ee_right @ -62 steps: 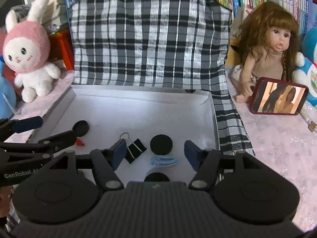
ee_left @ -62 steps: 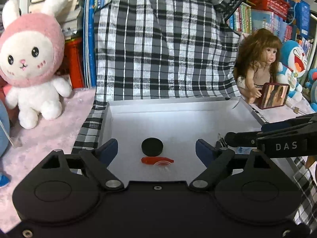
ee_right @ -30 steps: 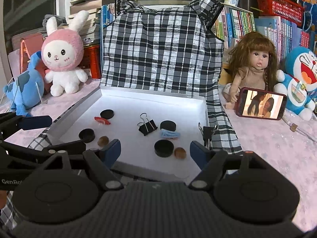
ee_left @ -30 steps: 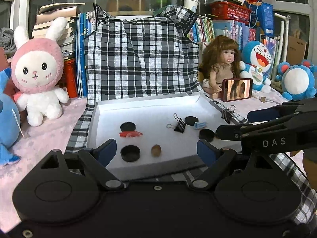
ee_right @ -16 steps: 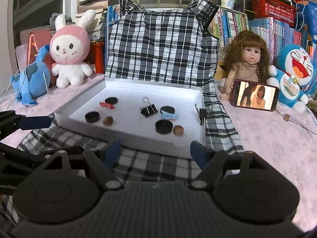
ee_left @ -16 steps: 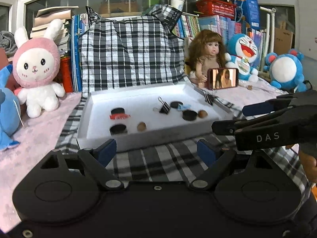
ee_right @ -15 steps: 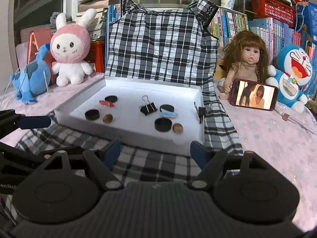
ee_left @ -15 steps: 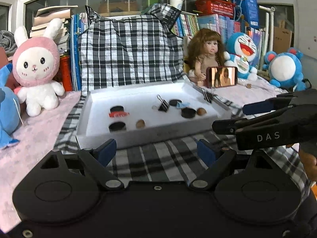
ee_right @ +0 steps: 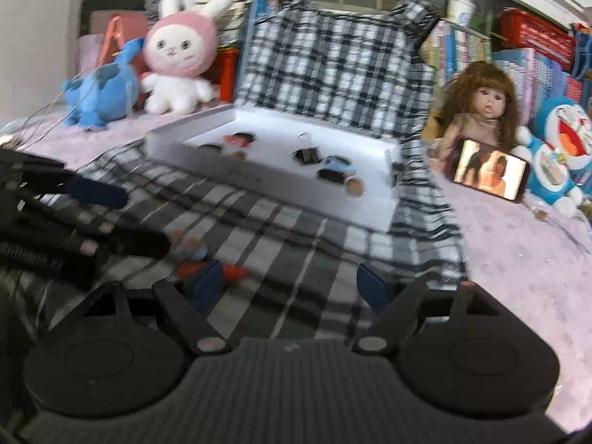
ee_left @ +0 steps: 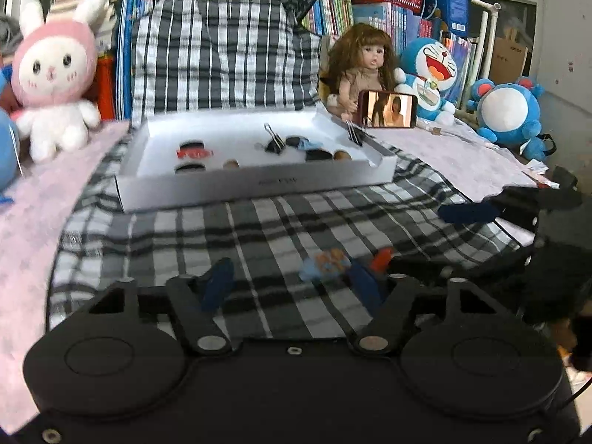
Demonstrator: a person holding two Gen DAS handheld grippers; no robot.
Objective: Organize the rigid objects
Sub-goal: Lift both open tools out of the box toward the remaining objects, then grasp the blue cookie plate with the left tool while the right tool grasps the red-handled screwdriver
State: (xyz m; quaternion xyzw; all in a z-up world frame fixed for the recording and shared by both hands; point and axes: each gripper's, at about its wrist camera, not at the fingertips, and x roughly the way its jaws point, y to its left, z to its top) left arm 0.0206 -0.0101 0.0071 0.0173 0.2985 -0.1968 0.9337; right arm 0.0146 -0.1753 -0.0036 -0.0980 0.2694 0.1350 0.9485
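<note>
A white box (ee_left: 259, 183) on the plaid cloth holds several small things: black discs, a red clip (ee_left: 195, 153), a black binder clip (ee_left: 273, 140), a blue clip and brown beads. It also shows in the right wrist view (ee_right: 281, 181). My left gripper (ee_left: 292, 285) is open and empty, low over the cloth well in front of the box. A small blue and orange piece (ee_left: 325, 262) and a red piece (ee_left: 381, 257) lie on the cloth by its right finger. My right gripper (ee_right: 292, 281) is open and empty beside it; the red piece (ee_right: 233, 272) lies by its left finger.
A pink rabbit plush (ee_left: 51, 74), a doll (ee_left: 364, 70) with a phone (ee_left: 387, 108), blue plush toys (ee_left: 508, 114) and books stand around the back. A blue plush (ee_right: 103, 92) sits at the left. Pink cloth covers the table on both sides.
Both grippers have pulled back from the box and tilted down toward the front cloth, where the small blue-orange and red pieces now show. Both stayed open.
</note>
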